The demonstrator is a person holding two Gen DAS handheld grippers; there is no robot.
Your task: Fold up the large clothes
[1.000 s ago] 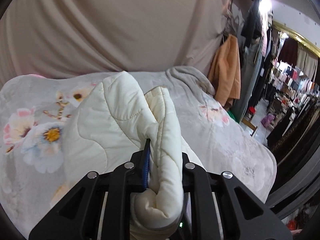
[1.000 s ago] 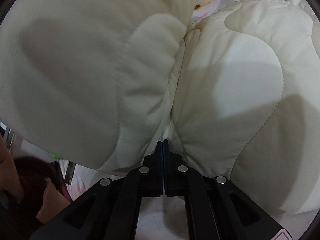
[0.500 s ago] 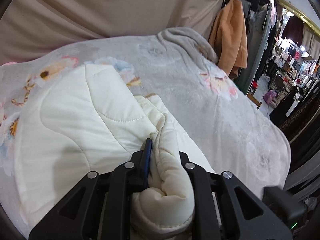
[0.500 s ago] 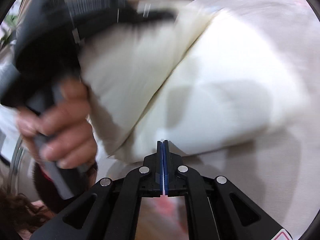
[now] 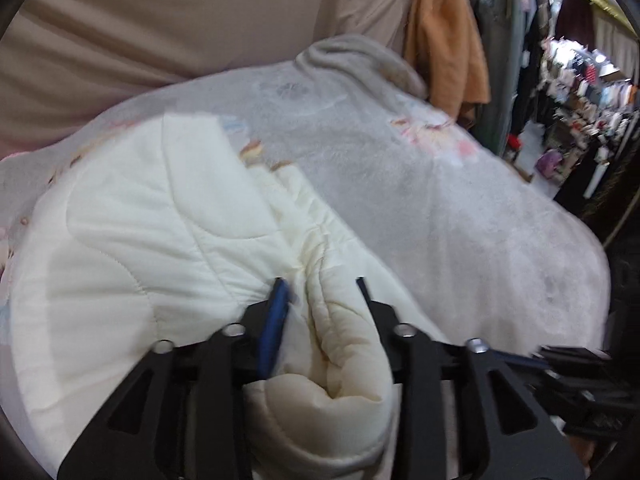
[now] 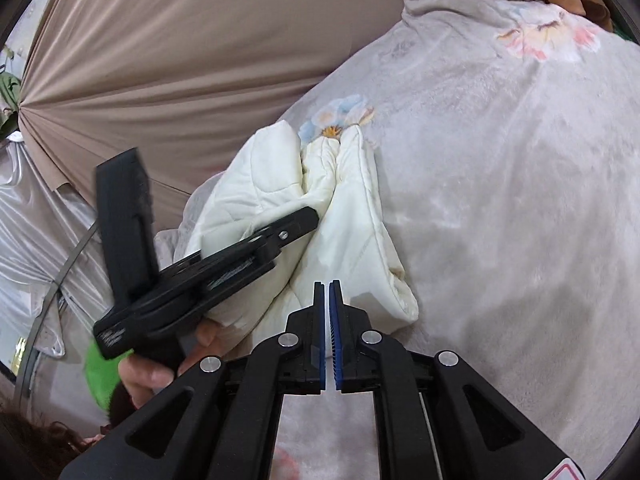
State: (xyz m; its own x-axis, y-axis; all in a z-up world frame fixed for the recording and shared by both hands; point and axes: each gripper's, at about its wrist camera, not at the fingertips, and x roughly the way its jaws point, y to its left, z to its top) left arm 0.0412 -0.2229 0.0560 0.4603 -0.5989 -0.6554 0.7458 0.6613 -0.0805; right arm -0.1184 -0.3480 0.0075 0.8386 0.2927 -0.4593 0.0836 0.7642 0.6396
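A cream quilted coat (image 5: 140, 240) lies folded on the grey floral blanket (image 5: 440, 208). Its rolled edge runs between the fingers of my left gripper (image 5: 320, 280). Those jaws are opening, and a gap shows beside the blue pad. From the right wrist view the coat (image 6: 352, 208) lies ahead and to the left. The left gripper (image 6: 308, 220) rests on it, held by a hand (image 6: 152, 376). My right gripper (image 6: 327, 283) hovers just short of the coat's near corner. Its jaws are opening to a narrow slit with nothing between them.
A beige curtain (image 5: 200, 20) hangs behind the bed. An orange garment (image 5: 444, 40) hangs at the far right corner, with crowded clothes racks (image 5: 580, 80) beyond. The blanket (image 6: 500, 160) spreads wide to the right of the coat.
The left gripper sank with the coat onto the blanket and its jaws parted. The right gripper came away from the coat and drew back to the right, its pads now slightly apart.
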